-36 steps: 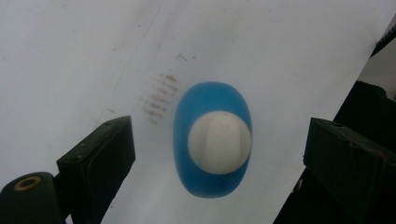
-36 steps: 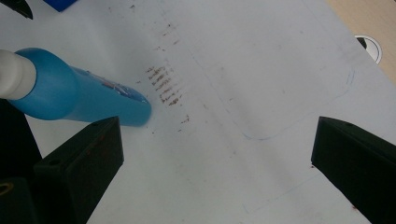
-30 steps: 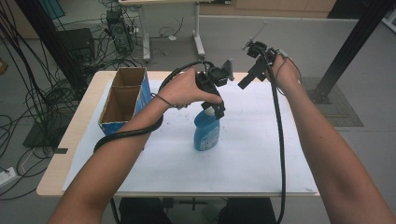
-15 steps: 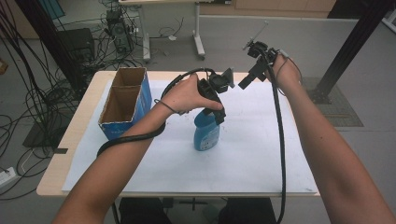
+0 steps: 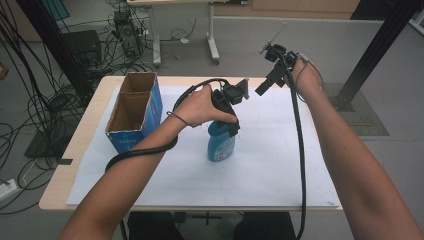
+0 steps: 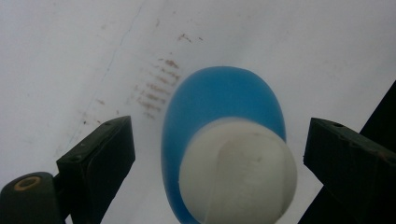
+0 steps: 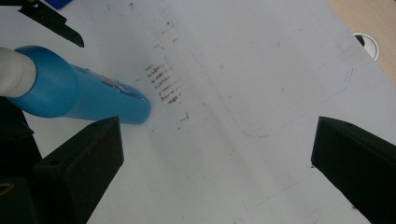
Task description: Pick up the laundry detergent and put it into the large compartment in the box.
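While the open-topped blue cardboard box (image 5: 134, 112) sits untouched at the left of the high view, the left gripper (image 5: 231, 117) at centre has come down since a second ago and now hangs right over the upright blue plastic bottle with a white cap (image 5: 221, 142), which stands on the white paper sheet (image 5: 280, 165) covering the wooden table (image 5: 75, 150) near the middle of the frame. That descent suggests a grasp of the bottle's top is being lined up, not yet made. Its jaws stand spread wide: the left gripper view looks straight down on the white cap (image 6: 238, 170) between them, with clear gaps on both sides, a detail the high view hides under the hand. Further right, the right gripper (image 5: 267, 82) has stayed raised in the upper right of the high view, well apart from the bottle, its jaws also spread with nothing between them. The right gripper view adds what the high view barely shows: brown smudges (image 7: 163, 81) on the paper just beside the bottle's base and a faint blue pen outline (image 7: 299, 119) toward the lower right.
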Available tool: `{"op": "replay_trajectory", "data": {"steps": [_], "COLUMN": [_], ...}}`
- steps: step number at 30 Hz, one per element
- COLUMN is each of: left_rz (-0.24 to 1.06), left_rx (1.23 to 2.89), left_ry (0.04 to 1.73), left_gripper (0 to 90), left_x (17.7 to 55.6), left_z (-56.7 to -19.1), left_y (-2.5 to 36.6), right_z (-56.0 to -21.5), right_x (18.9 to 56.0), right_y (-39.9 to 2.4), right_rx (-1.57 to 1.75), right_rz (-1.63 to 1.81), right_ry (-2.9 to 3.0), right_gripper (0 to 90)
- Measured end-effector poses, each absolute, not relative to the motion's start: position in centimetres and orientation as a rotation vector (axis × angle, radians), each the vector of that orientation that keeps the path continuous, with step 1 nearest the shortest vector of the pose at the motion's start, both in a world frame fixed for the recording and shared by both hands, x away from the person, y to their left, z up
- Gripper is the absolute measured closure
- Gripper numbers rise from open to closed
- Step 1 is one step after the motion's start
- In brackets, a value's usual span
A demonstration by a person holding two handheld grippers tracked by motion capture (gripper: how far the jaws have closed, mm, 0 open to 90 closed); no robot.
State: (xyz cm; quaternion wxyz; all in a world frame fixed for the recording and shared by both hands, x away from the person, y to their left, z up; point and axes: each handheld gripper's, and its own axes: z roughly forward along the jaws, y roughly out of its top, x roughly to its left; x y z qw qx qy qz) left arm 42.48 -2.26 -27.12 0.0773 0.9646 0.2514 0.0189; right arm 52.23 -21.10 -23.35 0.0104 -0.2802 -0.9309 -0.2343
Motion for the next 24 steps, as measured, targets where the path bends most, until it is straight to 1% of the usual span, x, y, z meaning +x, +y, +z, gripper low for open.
{"op": "replay_trajectory", "data": {"steps": [7,15,24], "left_rz": [0.043,0.071,0.068], "left_rx": [2.895,2.89,2.879], "left_ry": [0.756,0.766,0.77], "left_gripper": [9.3,9.4,9.4], "left_x": [42.5,42.5,42.4], "left_z": [-27.7,-28.1,-28.7], "left_y": [-2.3,-2.3,-2.3], "right_z": [-23.5,-23.5,-23.4], "right_x": [52.2,52.2,52.2], "right_y": [-21.0,-21.0,-21.0], "right_rx": [-0.867,-0.87,-0.871], "right_rz": [-0.736,-0.742,-0.739], "right_ry": [-2.901,-2.897,-2.898], "right_gripper": [2.1,2.1,2.1]}}
